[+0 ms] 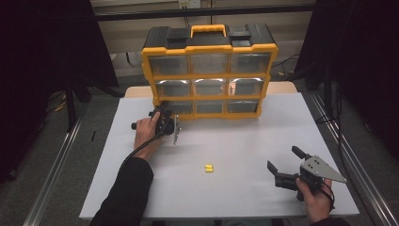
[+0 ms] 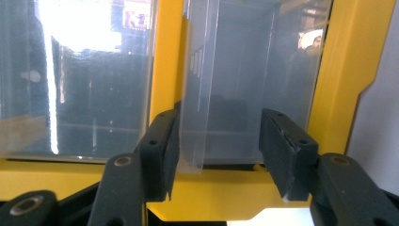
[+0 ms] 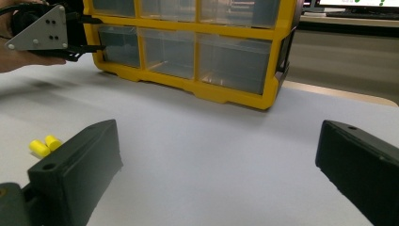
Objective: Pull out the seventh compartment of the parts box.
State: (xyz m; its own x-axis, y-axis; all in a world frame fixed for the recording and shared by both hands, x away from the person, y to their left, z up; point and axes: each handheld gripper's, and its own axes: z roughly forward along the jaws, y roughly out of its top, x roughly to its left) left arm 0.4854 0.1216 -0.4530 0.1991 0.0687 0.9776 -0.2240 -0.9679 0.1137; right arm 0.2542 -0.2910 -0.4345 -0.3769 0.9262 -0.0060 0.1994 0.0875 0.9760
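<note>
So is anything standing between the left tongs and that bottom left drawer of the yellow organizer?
Nothing visible is. The left tongs are right at the bottom left drawer, with its clear front lip between the jaws. The small yellow pieces lie apart, mid-table.

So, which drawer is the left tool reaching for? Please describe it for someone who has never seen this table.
Find the yellow and black organizer cabinet at the back of the white table. It holds nine clear drawers in three rows. The bottom-left drawer is the one: the left tool has its jaws on either side of its front.
</note>
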